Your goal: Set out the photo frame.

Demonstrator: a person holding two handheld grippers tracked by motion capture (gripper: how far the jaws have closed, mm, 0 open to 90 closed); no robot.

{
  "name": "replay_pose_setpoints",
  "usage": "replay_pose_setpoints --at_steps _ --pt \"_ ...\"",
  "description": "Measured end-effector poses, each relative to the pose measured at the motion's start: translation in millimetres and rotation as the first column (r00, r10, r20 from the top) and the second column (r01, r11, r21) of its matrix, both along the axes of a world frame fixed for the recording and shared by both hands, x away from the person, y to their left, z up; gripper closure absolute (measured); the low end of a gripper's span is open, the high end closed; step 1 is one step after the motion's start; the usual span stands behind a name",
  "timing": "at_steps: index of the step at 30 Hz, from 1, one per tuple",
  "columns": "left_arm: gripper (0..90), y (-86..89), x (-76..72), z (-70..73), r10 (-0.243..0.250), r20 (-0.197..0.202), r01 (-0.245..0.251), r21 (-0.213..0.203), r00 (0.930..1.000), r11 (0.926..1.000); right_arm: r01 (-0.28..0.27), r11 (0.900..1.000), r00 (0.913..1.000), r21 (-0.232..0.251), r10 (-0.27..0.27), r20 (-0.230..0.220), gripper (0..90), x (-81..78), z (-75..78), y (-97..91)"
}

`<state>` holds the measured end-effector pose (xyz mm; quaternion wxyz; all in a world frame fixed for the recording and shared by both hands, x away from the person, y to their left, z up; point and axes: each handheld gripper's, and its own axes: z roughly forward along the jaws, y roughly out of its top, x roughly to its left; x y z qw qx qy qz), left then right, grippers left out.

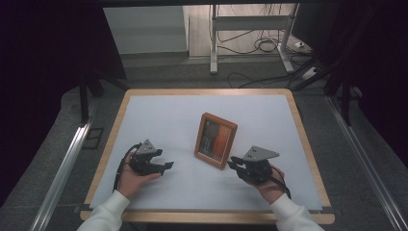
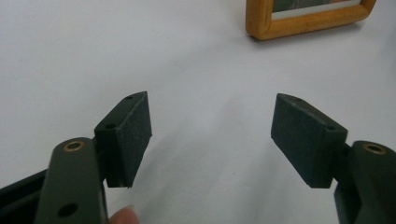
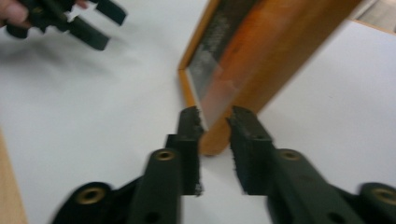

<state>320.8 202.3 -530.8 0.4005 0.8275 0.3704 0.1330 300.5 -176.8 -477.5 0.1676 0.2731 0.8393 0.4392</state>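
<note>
A wooden picture frame (image 1: 216,140) stands a little tilted back on the white table (image 1: 159,115), somewhat to the right of its middle. In the high view the right gripper (image 1: 231,164) is at about 5 o'clock from the frame, held in the person's right hand (image 1: 267,185), and its tips reach the lower right corner of the frame.

In the right gripper view the corner of the frame (image 3: 261,60) comes down between the two black fingers (image 3: 190,128). The fingers are drawn close, with only a narrow gap, and the corner of the wood and the glass edge sit inside that gap. The left finger seems to lie against the front of the frame; the right finger is just beside the wooden back. The picture is blurred here, so I cannot tell if both pads really press on the wood. The rest of the frame rises toward 1 o'clock from the fingertips.

The left gripper (image 1: 166,166) is at about 8 o'clock from the frame in the high view, well apart from it, in the left hand (image 1: 132,177). In the left gripper view its fingers (image 2: 128,135) are spread wide with only bare table between them, and the corner of the frame (image 2: 299,23) lies farther away at about 1 o'clock, not touching.
</note>
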Motion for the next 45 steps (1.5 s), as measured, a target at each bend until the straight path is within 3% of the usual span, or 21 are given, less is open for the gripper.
replay_pose_setpoints --at_steps 5,11,19,29,31,45 --pt "28.8 -0.9 -0.3 -0.1 -0.005 0.002 0.005 0.001 1.0000 1.0000 -0.057 0.9980 0.9983 -0.025 0.057 -0.008 88.6 -1.9 -4.2 10.9" --pt "28.8 -0.6 0.1 -0.7 -0.007 0.000 0.007 0.003 1.0000 1.0000 -0.076 0.9939 0.9971 -0.081 0.075 -0.010 89.8 2.0 -18.4 28.3" --pt "28.9 -1.6 -0.2 -1.0 -0.009 -0.003 0.009 0.003 1.0000 1.0000 -0.089 0.9900 0.9959 -0.109 0.086 -0.028 90.0 8.1 -26.4 41.4" --pt "28.8 -2.8 0.0 -2.0 -0.018 -0.005 0.018 0.014 0.9998 0.9997 -0.040 0.9897 0.9980 -0.137 0.033 -0.055 90.0 21.6 -40.4 37.7" --pt "28.8 -2.8 0.0 -2.0 -0.018 -0.004 0.018 0.015 0.9998 0.9997 -0.048 0.9905 0.9968 -0.129 0.040 -0.070 90.0 23.3 -42.5 37.8" --pt "28.8 -3.0 0.3 -3.1 -0.024 -0.009 0.024 0.022 0.9997 0.9995 -0.049 0.9887 0.9972 -0.142 0.041 -0.062 90.0 25.4 -43.0 33.6"
